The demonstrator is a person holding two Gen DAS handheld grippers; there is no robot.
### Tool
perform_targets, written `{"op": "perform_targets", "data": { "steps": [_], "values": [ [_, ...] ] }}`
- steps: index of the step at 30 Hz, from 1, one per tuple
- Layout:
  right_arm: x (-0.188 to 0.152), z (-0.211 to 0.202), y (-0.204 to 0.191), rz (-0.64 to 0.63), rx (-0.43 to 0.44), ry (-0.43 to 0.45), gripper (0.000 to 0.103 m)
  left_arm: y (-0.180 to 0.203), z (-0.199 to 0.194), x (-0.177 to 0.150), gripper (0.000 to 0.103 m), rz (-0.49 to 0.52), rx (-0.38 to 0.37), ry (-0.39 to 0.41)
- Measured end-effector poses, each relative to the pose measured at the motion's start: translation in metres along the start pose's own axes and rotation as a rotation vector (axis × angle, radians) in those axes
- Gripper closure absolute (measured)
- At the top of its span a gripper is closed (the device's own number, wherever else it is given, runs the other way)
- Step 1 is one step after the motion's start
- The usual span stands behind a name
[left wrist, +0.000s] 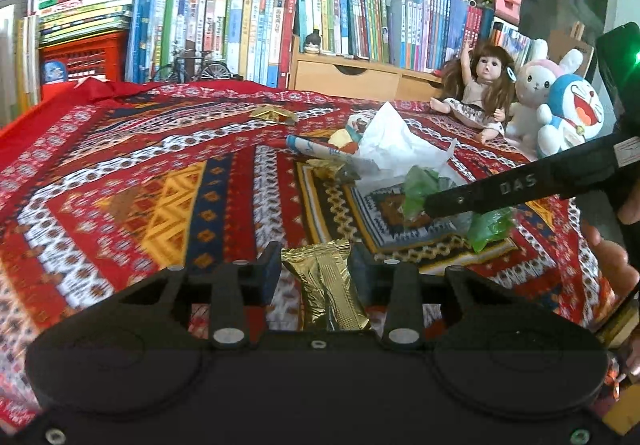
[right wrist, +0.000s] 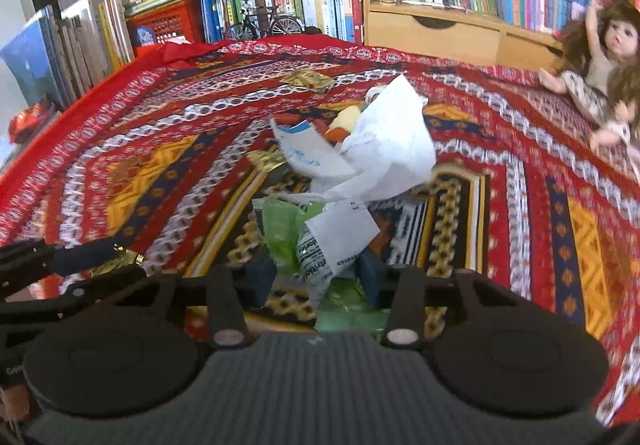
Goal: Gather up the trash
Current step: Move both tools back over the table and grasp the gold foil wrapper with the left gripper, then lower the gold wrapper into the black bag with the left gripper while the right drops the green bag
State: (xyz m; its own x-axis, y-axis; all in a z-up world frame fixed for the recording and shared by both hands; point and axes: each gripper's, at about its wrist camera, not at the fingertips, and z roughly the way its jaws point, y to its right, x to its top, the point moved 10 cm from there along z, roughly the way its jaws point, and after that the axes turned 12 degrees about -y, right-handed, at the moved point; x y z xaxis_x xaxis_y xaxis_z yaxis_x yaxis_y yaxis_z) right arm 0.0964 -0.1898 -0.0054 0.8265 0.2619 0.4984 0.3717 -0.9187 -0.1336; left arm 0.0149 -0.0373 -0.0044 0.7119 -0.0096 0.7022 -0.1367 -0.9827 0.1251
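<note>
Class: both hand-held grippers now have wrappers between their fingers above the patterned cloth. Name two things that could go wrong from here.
1. The left hand-held gripper pinches only the gold wrapper's end; it could slip out.
2. The right hand-held gripper grips the green and white wrapper close to the white paper pile; lifting may drag or scatter it.

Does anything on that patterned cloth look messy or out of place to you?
Yes. Crumpled white paper, green plastic wrappers and a blue-and-white packet lie heaped mid-cloth, with one gold wrapper lying apart, further back. The left gripper pinches another gold wrapper.
</note>
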Motion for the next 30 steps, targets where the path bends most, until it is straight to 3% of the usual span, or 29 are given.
{"op": "perform_targets", "data": {
  "steps": [8,15,22,30],
  "values": [
    [-0.055,-0.031,-0.048,0.012,0.121,-0.030,0.056,-0.012,-0.042,-0.055,0.068,0.032,0.005,-0.031],
    [-0.116,-0.022,-0.100,0.012,0.192,-0.108,0.056,-0.037,-0.049,-0.123,0.068,0.004,0.004,-0.142],
    [-0.176,0.016,-0.129,0.045,0.160,-0.236,0.061,-0.053,-0.022,-0.191,0.068,0.002,0.001,-0.289],
    [-0.213,0.061,-0.140,0.101,0.116,-0.413,0.062,-0.061,0.018,-0.247,0.068,0.013,-0.047,-0.423]
  ]
}}
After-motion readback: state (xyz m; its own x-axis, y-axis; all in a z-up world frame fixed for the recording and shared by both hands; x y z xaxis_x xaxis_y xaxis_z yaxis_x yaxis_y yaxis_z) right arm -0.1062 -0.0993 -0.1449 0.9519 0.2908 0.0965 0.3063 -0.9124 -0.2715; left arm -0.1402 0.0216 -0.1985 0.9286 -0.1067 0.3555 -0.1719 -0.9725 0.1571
